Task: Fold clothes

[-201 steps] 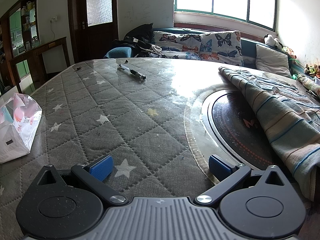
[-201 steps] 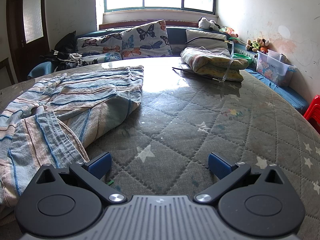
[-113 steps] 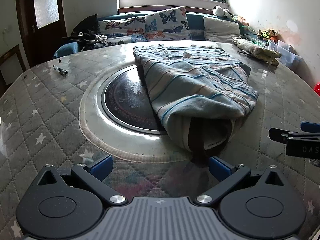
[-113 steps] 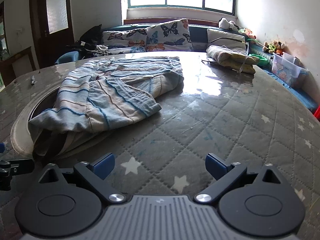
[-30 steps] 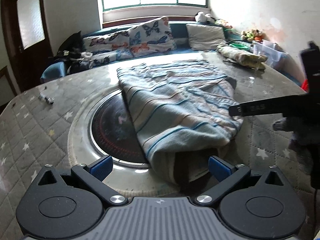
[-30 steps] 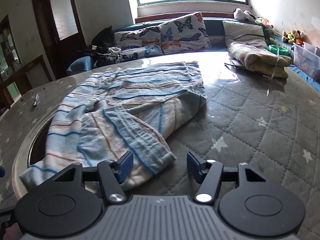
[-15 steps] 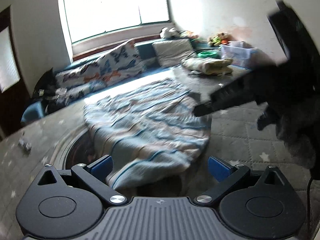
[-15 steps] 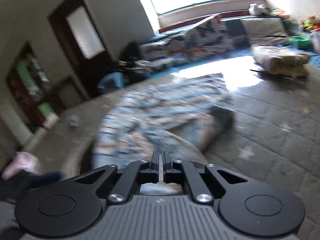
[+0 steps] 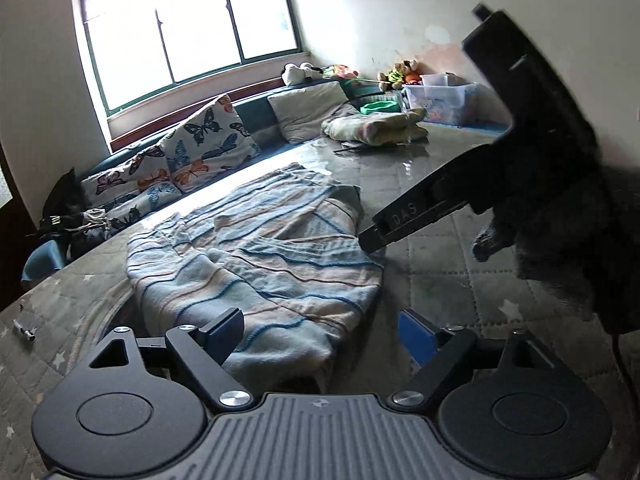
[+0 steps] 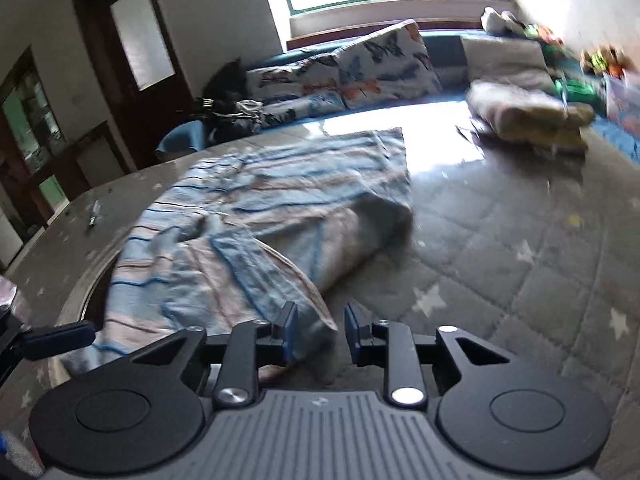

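Observation:
A blue, beige and white striped garment (image 9: 256,264) lies crumpled on the grey quilted table (image 9: 440,264). My left gripper (image 9: 320,336) is at its near edge, with the cloth's hem lying between the wide-apart fingers. The jaws are closing and the pads do not press it. In the left wrist view my right gripper (image 9: 372,240) reaches in from the right over the garment's right edge. In the right wrist view the right gripper (image 10: 320,332) has narrow jaws that are opening. A corner of the garment (image 10: 248,240) lies between its pads, ungripped.
A folded yellowish blanket (image 9: 376,128) sits at the table's far right. A pen (image 9: 24,334) lies at the left. Behind the table is a sofa with butterfly cushions (image 9: 208,148) and a clear toy box (image 9: 440,96). A round inset rim (image 10: 80,292) shows beside the garment.
Both grippers have closed in on the garment's near edge. The right gripper snapped shut, then partly reopened at the cloth corner. The left view rolled and its jaws narrowed slightly.

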Motion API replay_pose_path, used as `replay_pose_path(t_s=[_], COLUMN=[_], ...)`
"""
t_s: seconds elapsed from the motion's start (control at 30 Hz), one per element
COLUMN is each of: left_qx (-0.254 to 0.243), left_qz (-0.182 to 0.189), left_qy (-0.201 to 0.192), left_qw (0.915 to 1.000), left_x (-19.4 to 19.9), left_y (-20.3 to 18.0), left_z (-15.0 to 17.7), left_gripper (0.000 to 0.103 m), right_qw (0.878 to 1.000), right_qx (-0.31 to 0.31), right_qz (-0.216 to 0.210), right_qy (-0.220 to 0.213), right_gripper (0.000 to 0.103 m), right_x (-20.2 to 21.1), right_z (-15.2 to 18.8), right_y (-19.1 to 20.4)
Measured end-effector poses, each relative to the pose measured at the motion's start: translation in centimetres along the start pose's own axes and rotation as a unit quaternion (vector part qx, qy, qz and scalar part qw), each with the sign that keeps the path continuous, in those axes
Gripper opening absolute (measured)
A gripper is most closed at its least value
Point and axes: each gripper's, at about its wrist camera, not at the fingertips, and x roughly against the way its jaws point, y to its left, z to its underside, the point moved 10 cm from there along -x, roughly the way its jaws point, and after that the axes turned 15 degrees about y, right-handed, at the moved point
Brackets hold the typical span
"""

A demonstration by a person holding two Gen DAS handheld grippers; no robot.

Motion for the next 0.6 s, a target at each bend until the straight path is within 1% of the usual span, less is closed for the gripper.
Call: replay_pose_path(t_s=[0.03, 0.07, 0.13, 0.2, 0.27, 0.3, 0.4, 0.53, 0.6], left_qx=[-0.004, -0.007, -0.014, -0.018, -0.022, -0.024, -0.03, -0.025, -0.022], left_qz=[0.002, 0.002, 0.003, 0.004, 0.002, 0.001, -0.002, -0.003, -0.005], left_qy=[0.0, 0.0, 0.0, -0.001, -0.003, -0.005, -0.012, -0.019, -0.018], left_qw=[1.0, 1.0, 0.9999, 0.9998, 0.9997, 0.9997, 0.9995, 0.9995, 0.9996], left_x=[-0.1, -0.3, -0.6, -0.9, -1.1, -1.2, -1.2, -1.8, -2.4], left_y=[-0.2, -0.4, -0.8, -1.0, -1.3, -1.3, -1.5, -1.4, -1.4], left_z=[0.0, -0.1, -0.3, -0.5, -0.8, -0.9, -1.5, -2.4, -2.9], left_gripper=[0.086, 0.086, 0.086, 0.086, 0.086, 0.086, 0.085, 0.079, 0.078], right_qw=[1.0, 1.0, 1.0, 0.999, 0.999, 0.998, 0.997, 0.991, 0.99], right_qx=[-0.005, -0.009, -0.01, -0.006, -0.005, -0.005, -0.009, -0.005, 0.002], right_qz=[-0.008, -0.015, -0.026, -0.039, -0.048, -0.054, -0.083, -0.136, -0.141], right_qy=[0.003, 0.006, 0.007, 0.009, 0.011, 0.01, 0.0, -0.012, -0.021], right_gripper=[0.028, 0.032, 0.032, 0.03, 0.008, 0.005, 0.003, 0.002, 0.002], right_x=[-0.4, -0.6, -0.7, -0.6, -0.5, -0.2, 1.2, 3.7, 4.7], right_z=[0.1, 0.3, 0.3, 0.4, 0.5, 0.5, 0.1, -0.9, -1.5], right_y=[-0.3, -0.4, -0.2, 0.2, 0.6, 0.7, 1.5, 3.2, 3.9])
